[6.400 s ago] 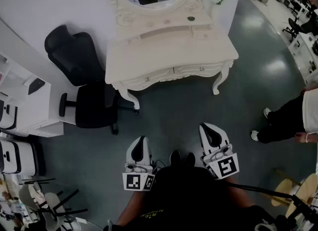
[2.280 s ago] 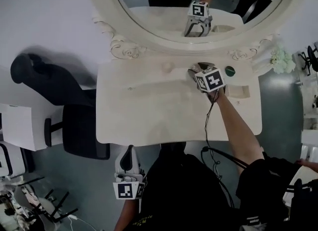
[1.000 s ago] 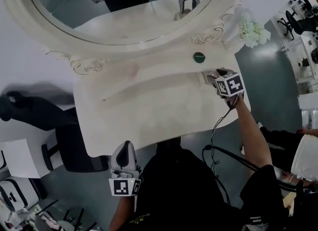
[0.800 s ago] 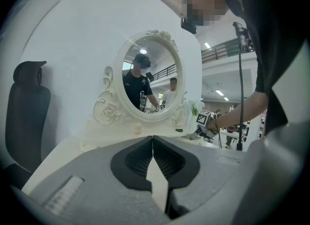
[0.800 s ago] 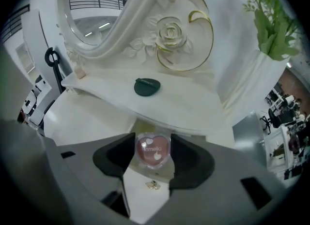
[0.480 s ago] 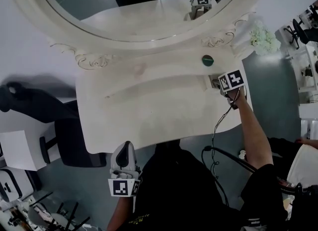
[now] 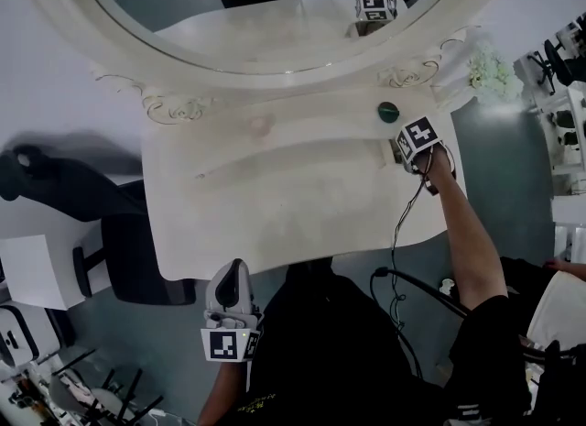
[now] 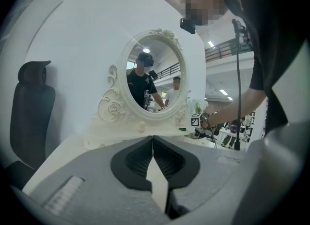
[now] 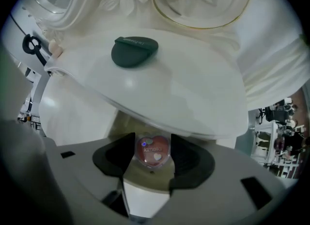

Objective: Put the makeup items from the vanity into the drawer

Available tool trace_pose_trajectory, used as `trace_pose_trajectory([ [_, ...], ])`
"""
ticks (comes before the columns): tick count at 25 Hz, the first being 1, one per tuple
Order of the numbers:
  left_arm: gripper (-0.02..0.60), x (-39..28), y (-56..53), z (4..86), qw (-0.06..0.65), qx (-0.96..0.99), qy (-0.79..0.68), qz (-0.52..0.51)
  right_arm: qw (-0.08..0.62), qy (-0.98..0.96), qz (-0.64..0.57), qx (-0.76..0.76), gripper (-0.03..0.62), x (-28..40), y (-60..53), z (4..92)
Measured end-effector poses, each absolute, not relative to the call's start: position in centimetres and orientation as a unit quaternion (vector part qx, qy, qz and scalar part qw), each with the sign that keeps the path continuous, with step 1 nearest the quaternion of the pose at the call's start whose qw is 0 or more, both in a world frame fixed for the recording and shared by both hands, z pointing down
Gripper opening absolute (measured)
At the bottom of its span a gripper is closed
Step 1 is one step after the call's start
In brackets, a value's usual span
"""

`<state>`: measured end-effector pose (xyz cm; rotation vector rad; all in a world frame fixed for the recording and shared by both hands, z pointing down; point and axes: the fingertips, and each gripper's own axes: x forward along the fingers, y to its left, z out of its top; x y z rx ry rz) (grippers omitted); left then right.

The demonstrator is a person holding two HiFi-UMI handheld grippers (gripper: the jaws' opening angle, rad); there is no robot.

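A small round compact with a red heart lid (image 9: 153, 151) sits between the jaws of my right gripper (image 9: 153, 157), whose pads press on both sides. Behind it is the beige inside of a small open drawer (image 9: 127, 124) under the vanity's raised shelf. In the head view the right gripper (image 7: 404, 147) is at the vanity's right end. On that shelf, just beyond it, lies a dark green compact (image 9: 134, 51) (image 7: 388, 112). A small pale pink item (image 7: 260, 125) rests further left on the shelf. My left gripper (image 7: 231, 270) hangs shut and empty before the vanity's front edge (image 8: 153, 139).
The oval mirror (image 7: 275, 12) rises behind the shelf. White flowers (image 7: 494, 71) stand at the vanity's right corner. A black office chair (image 7: 124, 241) is at the left. The white vanity top (image 7: 284, 204) is bare in the middle. A person stands at the right edge (image 7: 563, 291).
The right gripper has moved from the shelf's middle to the vanity's right end and now sits by the small drawer. The left gripper has stayed low and shut.
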<state>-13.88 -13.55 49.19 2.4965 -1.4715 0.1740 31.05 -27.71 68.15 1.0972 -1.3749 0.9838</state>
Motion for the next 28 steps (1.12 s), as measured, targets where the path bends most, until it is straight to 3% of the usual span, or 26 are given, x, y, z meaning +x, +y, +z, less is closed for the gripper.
trace_pose_trajectory([
  [12,0.021,-13.9,-13.0,49.5,0.128,0.854,-0.5,0.062,0.587,-0.521,0.443,0.433,0.233,31.7,-26.9,69.6],
  [19,0.021,-13.6,-12.9,49.3,0.12,0.861,-0.491,0.062,0.583,-0.51,0.458,0.436,0.244,32.0,-26.8,69.7],
  [28,0.021,-12.6,-13.5,48.9,0.119,0.868,-0.478,0.062,0.479,-0.589,0.415,0.501,0.218,30.5,-28.4,65.2],
])
